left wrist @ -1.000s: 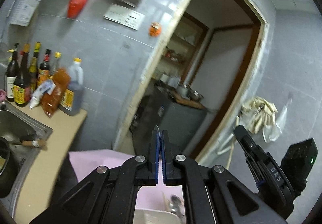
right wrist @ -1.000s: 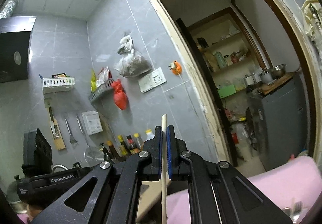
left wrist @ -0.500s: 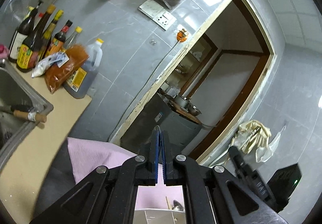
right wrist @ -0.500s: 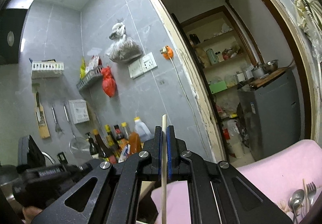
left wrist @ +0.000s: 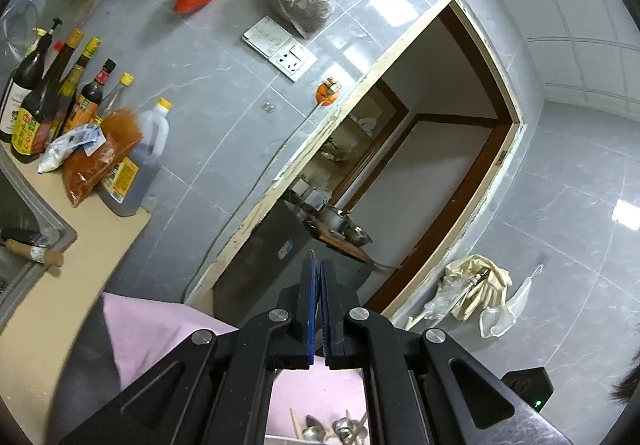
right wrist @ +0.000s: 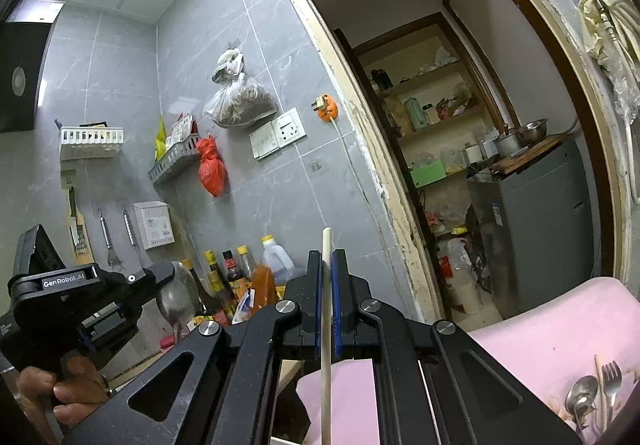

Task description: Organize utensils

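My right gripper [right wrist: 327,261] is shut on a pale wooden chopstick [right wrist: 325,325] that stands upright between the blue pads, raised high and facing the doorway. My left gripper [left wrist: 318,269] is shut on a metal spoon; only a thin edge [left wrist: 312,256] shows between its pads. In the right wrist view the left gripper [right wrist: 160,277] appears at the left with the spoon bowl [right wrist: 178,295] sticking out of it. More spoons and a fork [right wrist: 610,385] lie on a pink cloth [right wrist: 560,329] at the lower right. Several spoons [left wrist: 340,427] also show below the left gripper.
Sauce bottles [left wrist: 60,105] and an oil jug [left wrist: 140,157] stand on the counter by the grey tiled wall. A sink [left wrist: 24,229] with a wooden-handled tool sits at the left. An open doorway [right wrist: 480,145] leads to a pantry with a grey cabinet.
The left gripper has tilted upward and turned, so the wall and doorway fill more of its view. The right gripper has swung slightly; the left gripper with the spoon now appears closer in its view.
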Motion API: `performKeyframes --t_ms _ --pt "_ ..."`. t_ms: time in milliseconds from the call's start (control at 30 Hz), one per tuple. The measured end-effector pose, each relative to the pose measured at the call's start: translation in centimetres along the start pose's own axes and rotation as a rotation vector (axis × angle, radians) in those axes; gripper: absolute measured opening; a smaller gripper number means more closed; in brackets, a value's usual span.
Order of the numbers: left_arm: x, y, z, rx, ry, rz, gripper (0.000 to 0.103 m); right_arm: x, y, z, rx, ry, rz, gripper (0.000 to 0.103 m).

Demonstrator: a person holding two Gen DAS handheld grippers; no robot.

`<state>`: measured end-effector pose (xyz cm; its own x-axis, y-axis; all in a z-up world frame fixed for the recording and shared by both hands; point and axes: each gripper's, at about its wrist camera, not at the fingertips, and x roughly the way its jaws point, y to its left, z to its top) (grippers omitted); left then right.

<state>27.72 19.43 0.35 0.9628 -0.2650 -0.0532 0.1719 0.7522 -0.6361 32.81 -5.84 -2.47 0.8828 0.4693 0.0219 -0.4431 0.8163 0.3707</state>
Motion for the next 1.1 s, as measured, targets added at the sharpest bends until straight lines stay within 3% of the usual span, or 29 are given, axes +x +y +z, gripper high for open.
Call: performKeyframes --t_ms 400,600,767,800,833,900,1033,1100 --pt "0.7 1.8 -4.3 -0.008 0.012 0.045 0.003 0.4 -1.3 -1.7 0.038 -0.015 -0.012 0.004" --pt "0.1 2.1 -6.4 0.082 0.101 0.132 0.003 -0.3 -0.6 -3.5 -0.040 0.054 -0.013 0.005" --pt "-0.5 1.5 -7.7 0.145 0.189 0.161 0.003 -1.2 -0.5 -4.1 -0.080 0.122 0.001 0.006" --pt "-0.7 1.3 -7.7 0.150 0.199 0.165 0.003 -1.4 -0.6 -4.0 -0.081 0.137 -0.002 0.013" --pt "-0.8 1.1 -7.7 0.157 0.205 0.171 0.003 -1.6 -0.7 -3.9 -0.078 0.147 -0.004 0.031" --pt "-1.1 0.6 -7.6 0.171 0.218 0.184 0.003 -2.2 -1.3 -3.6 -0.059 0.169 -0.003 0.048" --pt "-1.3 -0.9 -7.4 0.187 0.233 0.209 0.013 -3.6 -2.3 -2.3 -0.035 0.193 -0.016 0.048" --pt "-1.4 -2.1 -7.4 0.204 0.230 0.221 0.036 -4.2 -2.8 -1.5 -0.038 0.197 -0.033 0.048"
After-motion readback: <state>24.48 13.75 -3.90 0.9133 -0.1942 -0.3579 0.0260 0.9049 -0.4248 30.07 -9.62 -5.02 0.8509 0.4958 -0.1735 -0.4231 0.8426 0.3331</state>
